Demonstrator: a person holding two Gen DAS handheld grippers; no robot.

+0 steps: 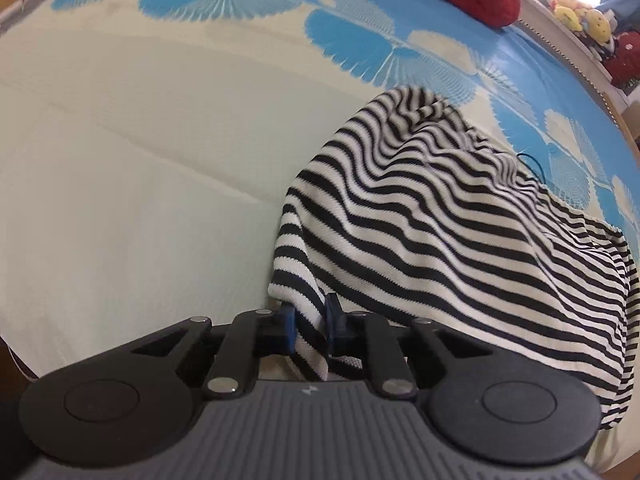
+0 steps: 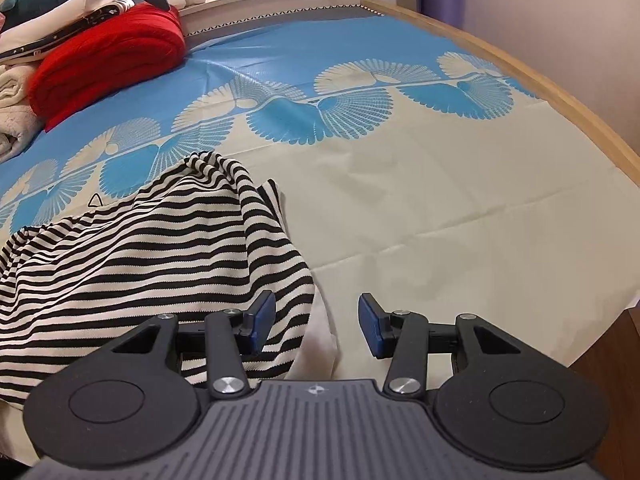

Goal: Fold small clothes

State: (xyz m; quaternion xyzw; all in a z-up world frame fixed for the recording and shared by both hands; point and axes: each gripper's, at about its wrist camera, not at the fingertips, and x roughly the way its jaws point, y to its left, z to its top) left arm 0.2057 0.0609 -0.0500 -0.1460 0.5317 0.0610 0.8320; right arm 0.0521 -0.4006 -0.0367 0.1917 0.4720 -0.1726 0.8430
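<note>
Garment (image 1: 440, 220), striped black and white, lay bunched on the bedspread (image 1: 140, 160), its edge pinched in the left gripper (image 1: 310, 324); the right gripper (image 2: 316, 324) stood open over its other edge.

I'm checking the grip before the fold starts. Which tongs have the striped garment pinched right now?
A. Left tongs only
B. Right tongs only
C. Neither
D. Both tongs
A: the left tongs are closed on an edge of the striped garment, while the right tongs stand open, with only a corner of cloth lying loose between them.
</note>
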